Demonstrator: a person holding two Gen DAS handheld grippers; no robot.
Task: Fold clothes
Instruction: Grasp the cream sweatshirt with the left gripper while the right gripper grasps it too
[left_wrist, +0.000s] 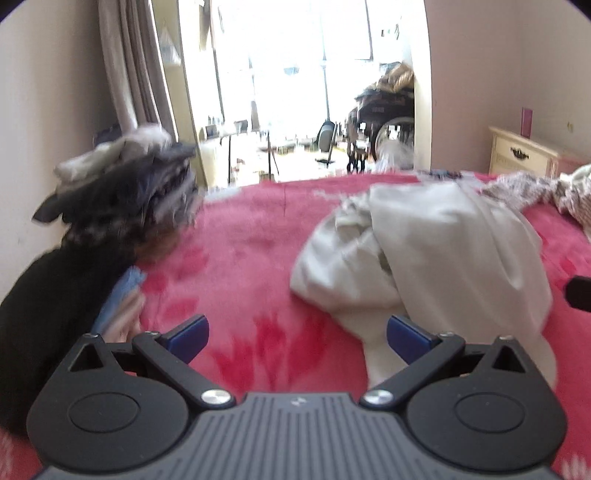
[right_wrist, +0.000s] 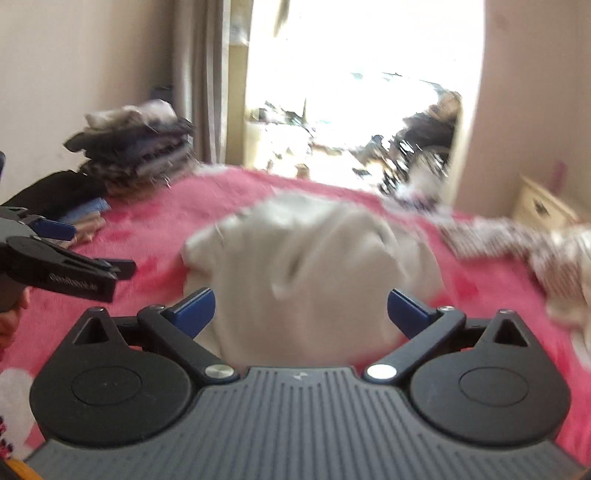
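Note:
A crumpled pale grey garment (left_wrist: 436, 251) lies on the pink bed cover (left_wrist: 243, 258); it also shows in the right wrist view (right_wrist: 314, 258), blurred. My left gripper (left_wrist: 297, 338) is open and empty, just above the cover, with its right blue pad (left_wrist: 406, 338) over the garment's near edge. My right gripper (right_wrist: 301, 312) is open and empty, jaws wide on either side of the garment's near part. The left gripper (right_wrist: 74, 258) shows at the left edge of the right wrist view.
A stack of folded dark clothes (left_wrist: 140, 188) stands at the far left of the bed, with black and light blue folded pieces (left_wrist: 122, 295) beside it. A patterned garment (left_wrist: 535, 192) lies at the far right. A cream bedside cabinet (left_wrist: 524, 155) stands by the wall.

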